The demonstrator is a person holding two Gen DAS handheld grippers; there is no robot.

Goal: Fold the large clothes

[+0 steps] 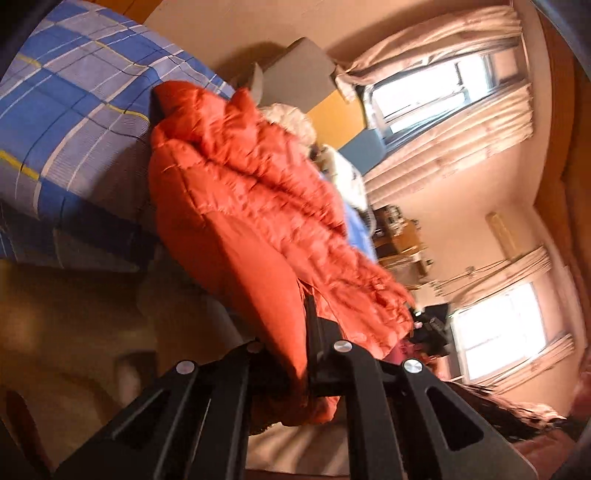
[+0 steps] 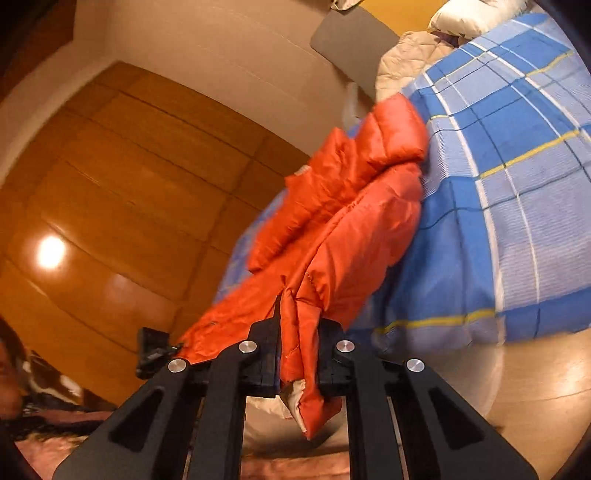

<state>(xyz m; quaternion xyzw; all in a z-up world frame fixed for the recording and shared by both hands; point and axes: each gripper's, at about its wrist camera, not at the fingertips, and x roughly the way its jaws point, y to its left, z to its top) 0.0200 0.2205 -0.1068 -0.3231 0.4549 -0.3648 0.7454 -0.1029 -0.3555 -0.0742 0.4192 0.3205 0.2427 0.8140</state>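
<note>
orange quilted puffer jacket [image 1: 251, 206], shiny and padded, hangs between my two grippers above the bed with the blue, white and yellow plaid cover [image 1: 70, 110]. my left gripper [image 1: 308, 332] has its black jaws pinched nearly together on a fold of the jacket's edge, and the fabric bunches up and spills back past the jaws toward the camera. from that grip the jacket stretches away toward the far end of the bed, where a grey headboard panel [image 1: 295, 74] leans against the wall.

my right gripper [image 2: 297, 347] is likewise clamped almost closed on another fold of the same orange jacket [image 2: 343, 206]; a flap with pale beige lining shows below the jaws. in the right wrist view the jacket runs up and to the right, its far part lying against the plaid bed cover [image 2: 517, 184]. beyond it, at the far right, sits a cream quilted blanket [image 2: 410, 59] with a white pillow [image 2: 472, 14] just behind.

to the left in the right wrist view stands a wooden wardrobe with glossy brown panels [image 2: 122, 184], a lamp's glare reflected on it. in the left wrist view, the right side holds two bright windows with pale pink curtains [image 1: 465, 147], and a cluttered wooden shelf [image 1: 399, 236] stands near them. both views are tilted and somewhat blurred.
</note>
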